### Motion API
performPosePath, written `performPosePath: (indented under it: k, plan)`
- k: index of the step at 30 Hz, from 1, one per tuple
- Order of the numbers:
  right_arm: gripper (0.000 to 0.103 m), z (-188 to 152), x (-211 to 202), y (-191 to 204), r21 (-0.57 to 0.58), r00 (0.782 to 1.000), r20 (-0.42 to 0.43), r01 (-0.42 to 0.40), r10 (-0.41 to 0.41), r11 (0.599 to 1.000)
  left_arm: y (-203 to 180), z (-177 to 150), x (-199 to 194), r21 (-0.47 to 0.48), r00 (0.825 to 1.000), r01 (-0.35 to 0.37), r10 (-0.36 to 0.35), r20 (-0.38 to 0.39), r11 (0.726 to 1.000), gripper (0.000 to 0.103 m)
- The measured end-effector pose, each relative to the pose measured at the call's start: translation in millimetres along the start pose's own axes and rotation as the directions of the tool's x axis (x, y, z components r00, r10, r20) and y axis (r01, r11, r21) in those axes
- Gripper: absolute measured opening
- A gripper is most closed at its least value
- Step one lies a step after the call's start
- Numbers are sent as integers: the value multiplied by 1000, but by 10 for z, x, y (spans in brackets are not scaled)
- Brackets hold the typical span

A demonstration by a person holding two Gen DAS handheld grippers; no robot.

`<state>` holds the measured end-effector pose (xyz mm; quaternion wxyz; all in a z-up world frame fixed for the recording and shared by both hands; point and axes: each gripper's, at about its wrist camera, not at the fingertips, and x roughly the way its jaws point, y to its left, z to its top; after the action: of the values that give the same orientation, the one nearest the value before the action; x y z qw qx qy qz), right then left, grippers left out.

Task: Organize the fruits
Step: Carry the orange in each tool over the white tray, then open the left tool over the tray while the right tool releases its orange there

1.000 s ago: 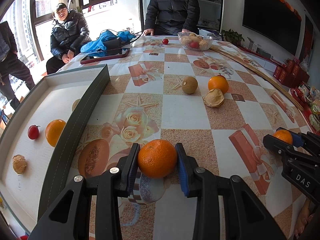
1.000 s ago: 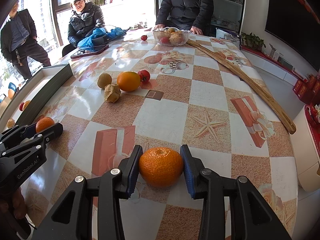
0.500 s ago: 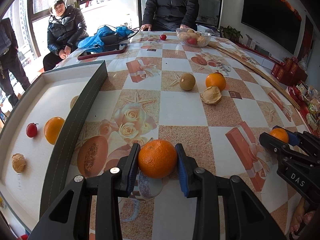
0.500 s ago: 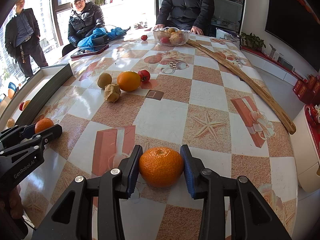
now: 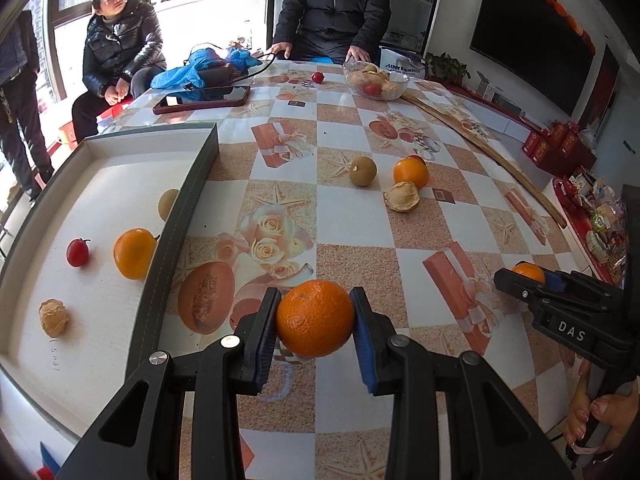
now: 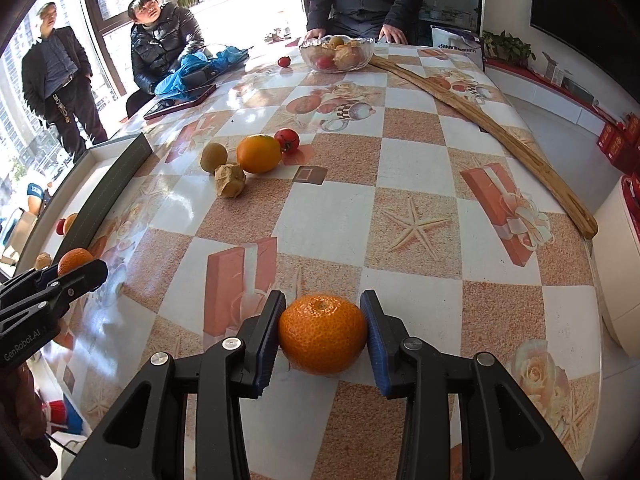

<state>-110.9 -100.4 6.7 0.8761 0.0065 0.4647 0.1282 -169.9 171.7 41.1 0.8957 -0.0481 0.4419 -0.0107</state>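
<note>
At the bottom centre of each wrist view, a mandarin is clamped between blue-padded fingers: the left gripper point(image 5: 316, 326) holds one mandarin point(image 5: 315, 317) just right of the tray wall, the right gripper point(image 6: 323, 330) another mandarin point(image 6: 322, 334) over the patterned tabletop point(image 6: 420, 184). At left, the white tray point(image 5: 100, 152) holds an orange point(image 5: 134, 253), cherry tomato point(image 5: 77, 252) and two husked fruits (possibly physalis).

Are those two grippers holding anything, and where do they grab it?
Yes. The left gripper clamps an orange by its two opposite sides, and the right gripper clamps a second orange the same way.
</note>
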Motion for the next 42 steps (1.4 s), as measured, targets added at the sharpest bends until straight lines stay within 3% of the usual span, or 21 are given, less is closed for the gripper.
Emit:
performPosePath:
  k: [9,19,26,42]
  plan:
    - [40,186,-127,200,-13,999,0,-38,38,999,212,120,-273,-3,999,-22,22,35,1000,38]
    - [40,539,-36,988,-115,992,-17,-130,129,985,858,239,-416,-65,991,-115,119,65,991,38]
    - [40,720,140,1594,-205,983,-59,-180,172,962,1356,244,-290,-157,987,-150,156,27,976,38]
    - [40,1001,607,2616,-291,956,-155,-287,251,913,1992,247,-65,-243,971,-237,238,-28,941,38]
